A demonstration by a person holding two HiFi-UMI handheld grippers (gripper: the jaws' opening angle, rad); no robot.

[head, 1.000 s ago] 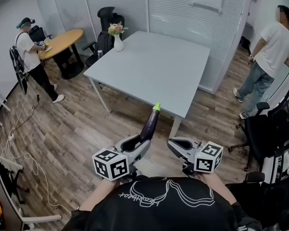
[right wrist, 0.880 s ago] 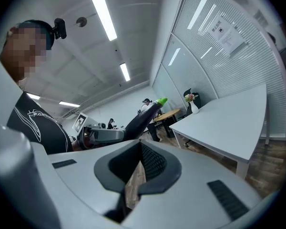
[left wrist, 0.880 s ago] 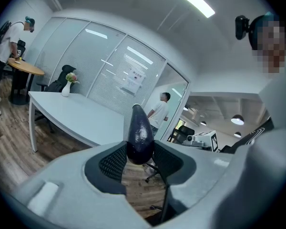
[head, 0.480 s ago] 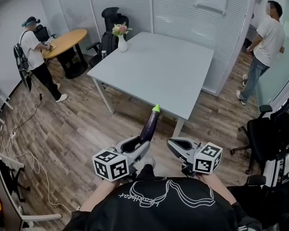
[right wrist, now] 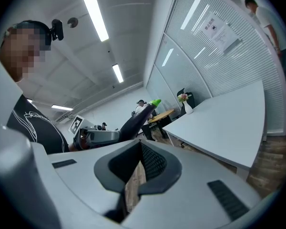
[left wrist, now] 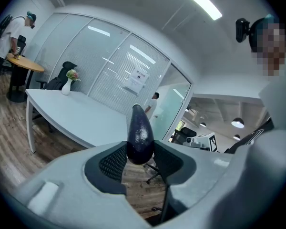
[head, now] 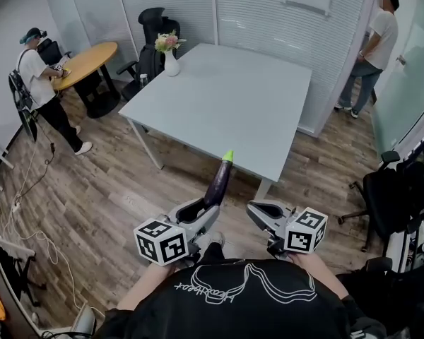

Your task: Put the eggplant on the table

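Note:
A long dark purple eggplant (head: 218, 183) with a green stem tip sticks up and forward out of my left gripper (head: 206, 212), which is shut on its thick end. In the left gripper view the eggplant (left wrist: 140, 135) sits pinched between the two dark pads. My right gripper (head: 258, 211) is level with the left one, a little to its right, shut with nothing in it. From the right gripper view the eggplant (right wrist: 137, 119) shows off to the left. The pale grey table (head: 226, 101) stands just ahead, its near corner beyond the eggplant's tip.
A white vase of flowers (head: 170, 54) stands on the table's far left corner. A black office chair (head: 392, 196) is at my right. A round wooden table (head: 88, 61) with a person (head: 37, 76) is at far left; another person (head: 371, 51) stands at far right by the glass wall.
Both grippers and the eggplant keep their place before me while I step slightly toward the table. The person at the right has walked away toward the back wall.

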